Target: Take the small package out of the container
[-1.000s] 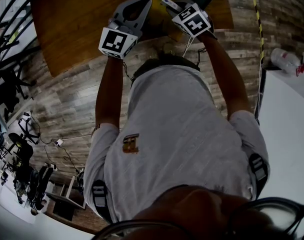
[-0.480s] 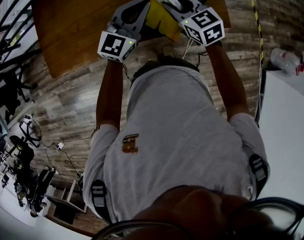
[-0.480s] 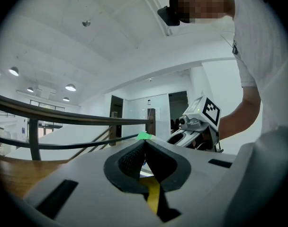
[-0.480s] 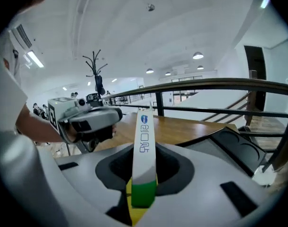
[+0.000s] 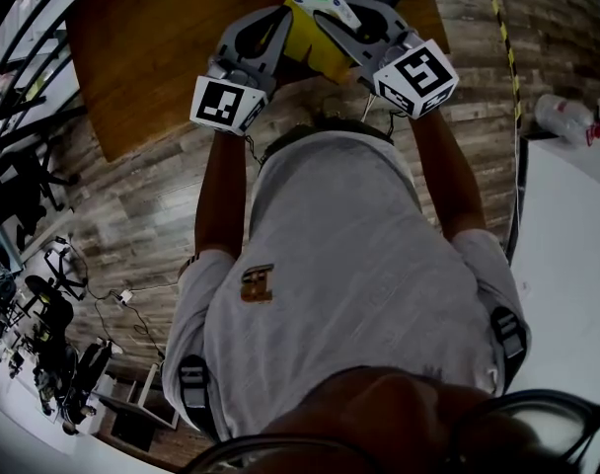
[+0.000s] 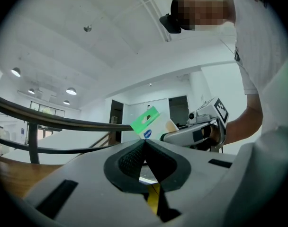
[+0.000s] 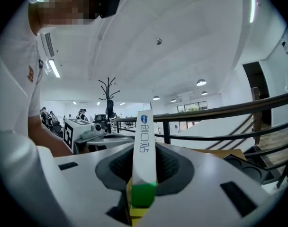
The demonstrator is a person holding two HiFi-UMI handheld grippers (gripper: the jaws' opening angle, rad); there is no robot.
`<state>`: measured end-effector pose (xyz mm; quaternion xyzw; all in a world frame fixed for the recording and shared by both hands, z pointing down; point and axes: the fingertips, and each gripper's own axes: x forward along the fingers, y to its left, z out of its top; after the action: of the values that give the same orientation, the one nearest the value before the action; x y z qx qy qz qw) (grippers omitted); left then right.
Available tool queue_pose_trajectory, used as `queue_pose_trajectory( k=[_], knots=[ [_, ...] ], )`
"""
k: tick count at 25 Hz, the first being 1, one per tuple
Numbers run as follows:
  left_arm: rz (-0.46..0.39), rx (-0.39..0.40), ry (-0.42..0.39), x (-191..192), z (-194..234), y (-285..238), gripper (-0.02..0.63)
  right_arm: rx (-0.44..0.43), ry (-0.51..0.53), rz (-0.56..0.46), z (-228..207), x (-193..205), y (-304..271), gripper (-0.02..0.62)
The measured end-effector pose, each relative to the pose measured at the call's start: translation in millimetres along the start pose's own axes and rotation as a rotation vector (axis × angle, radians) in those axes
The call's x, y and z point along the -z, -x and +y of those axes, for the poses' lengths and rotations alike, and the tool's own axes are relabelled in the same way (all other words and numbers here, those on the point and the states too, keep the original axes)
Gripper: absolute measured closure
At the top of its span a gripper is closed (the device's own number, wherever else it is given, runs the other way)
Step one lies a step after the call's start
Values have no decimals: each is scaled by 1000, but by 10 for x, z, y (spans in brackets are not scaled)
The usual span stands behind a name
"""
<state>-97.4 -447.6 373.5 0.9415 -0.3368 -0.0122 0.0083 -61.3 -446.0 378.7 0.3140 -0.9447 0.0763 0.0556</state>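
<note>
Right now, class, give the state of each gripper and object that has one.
left gripper: shut on the edge of the yellow container.
right gripper: shut on the small package.
small package: gripped, above the container's top.
yellow container: held by the left gripper, below the package.

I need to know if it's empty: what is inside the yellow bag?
Its inside is hidden. The left gripper pinches the yellow bag; the small box, clamped by the right gripper, shows past the bag's edge.
</note>
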Motion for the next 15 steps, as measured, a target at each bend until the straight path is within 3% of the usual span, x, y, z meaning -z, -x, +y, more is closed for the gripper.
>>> queue_pose_trajectory(
  k=[6, 15],
  knots=[
    [-21, 6, -4, -132, -43, 6, 588, -22, 3, -135, 145, -253, 135, 499],
    [-48, 7, -10, -247, -125, 3, 588, -19, -4, -190, 157, -289, 289, 500]
  ],
)
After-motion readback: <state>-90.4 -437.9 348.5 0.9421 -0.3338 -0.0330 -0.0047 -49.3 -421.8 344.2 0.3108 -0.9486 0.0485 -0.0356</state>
